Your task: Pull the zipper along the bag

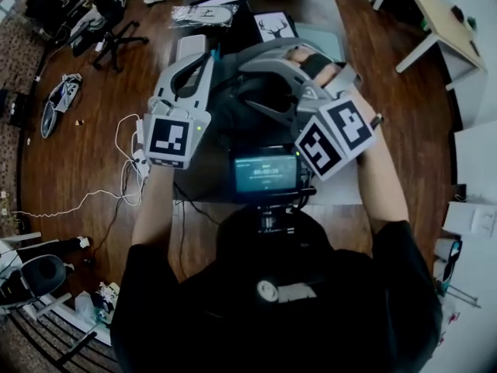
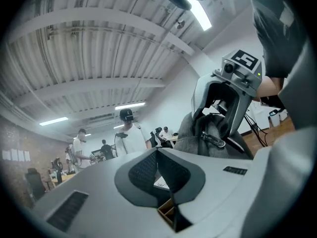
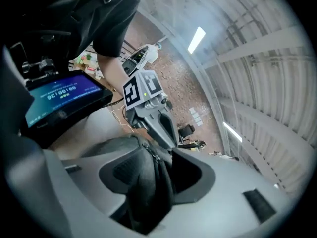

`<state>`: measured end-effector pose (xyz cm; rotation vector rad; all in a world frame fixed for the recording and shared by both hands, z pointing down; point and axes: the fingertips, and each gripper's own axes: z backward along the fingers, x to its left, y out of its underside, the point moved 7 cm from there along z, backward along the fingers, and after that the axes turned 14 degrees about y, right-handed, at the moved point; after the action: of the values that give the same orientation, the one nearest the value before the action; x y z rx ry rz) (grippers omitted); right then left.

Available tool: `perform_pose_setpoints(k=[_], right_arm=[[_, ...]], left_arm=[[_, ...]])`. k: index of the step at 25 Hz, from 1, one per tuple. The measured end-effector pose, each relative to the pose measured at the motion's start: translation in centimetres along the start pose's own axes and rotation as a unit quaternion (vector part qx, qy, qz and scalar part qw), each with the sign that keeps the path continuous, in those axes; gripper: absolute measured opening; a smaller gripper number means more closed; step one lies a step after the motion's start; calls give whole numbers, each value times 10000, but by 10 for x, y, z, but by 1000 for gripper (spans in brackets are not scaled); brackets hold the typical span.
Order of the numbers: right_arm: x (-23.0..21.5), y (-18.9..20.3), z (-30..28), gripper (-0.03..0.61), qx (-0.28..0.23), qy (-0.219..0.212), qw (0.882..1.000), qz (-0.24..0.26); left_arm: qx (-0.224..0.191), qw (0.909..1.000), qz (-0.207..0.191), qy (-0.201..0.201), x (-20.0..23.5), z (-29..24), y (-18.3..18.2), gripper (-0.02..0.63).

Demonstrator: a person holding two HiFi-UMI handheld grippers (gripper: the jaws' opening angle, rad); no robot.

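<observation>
Table [image 1: 307,6], dark top, at 12 o'clock from the person; wood floor [image 1: 62,162] showing past its edges at 9 and 3 o'clock, white cable [image 1: 93,200] trailing at 9; bag [image 3: 148,182], dark grey, held up over the table between both tools, contents hidden; right gripper [image 3: 154,167], jaws clamped on the bag's bunched fabric; left gripper [image 2: 159,157], jaws pressed together; zipper pull [image 2: 214,141], on the bag's seam.

dark wood floor [image 1: 388,76], ribbed ceiling [image 2: 99,58] with strip lights [image 2: 200,14].
</observation>
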<state>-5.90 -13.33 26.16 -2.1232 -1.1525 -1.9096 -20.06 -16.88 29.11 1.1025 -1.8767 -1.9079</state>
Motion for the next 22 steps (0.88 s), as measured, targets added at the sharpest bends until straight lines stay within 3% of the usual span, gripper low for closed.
perform_pose_setpoints(k=[2,5,8,11,15,22], right_arm=[[3,2,-2,187,16,-170,9998,38],[8,-1,-9,186,49,-423,9989,220],[9,2,-19,190,437,-795,9949,448],[7,7,-20,130,685,-1162,9903,342],[2,5,-12,106,652,-1174,9909,101],[-2,11,1,106,504,-896,9905,-910]], left_arm=[[7,9999,-116,54,-4,-5,-1,5],[-109,9997,152,164,-2,-12,3,5],[-109,9994,180,268,-3,-15,4,5],[-97,9992,88,374,-8,-18,2,5],[-190,9988,77,446,-13,-20,-3,5],[-272,9984,37,496,-17,-18,-2,5]])
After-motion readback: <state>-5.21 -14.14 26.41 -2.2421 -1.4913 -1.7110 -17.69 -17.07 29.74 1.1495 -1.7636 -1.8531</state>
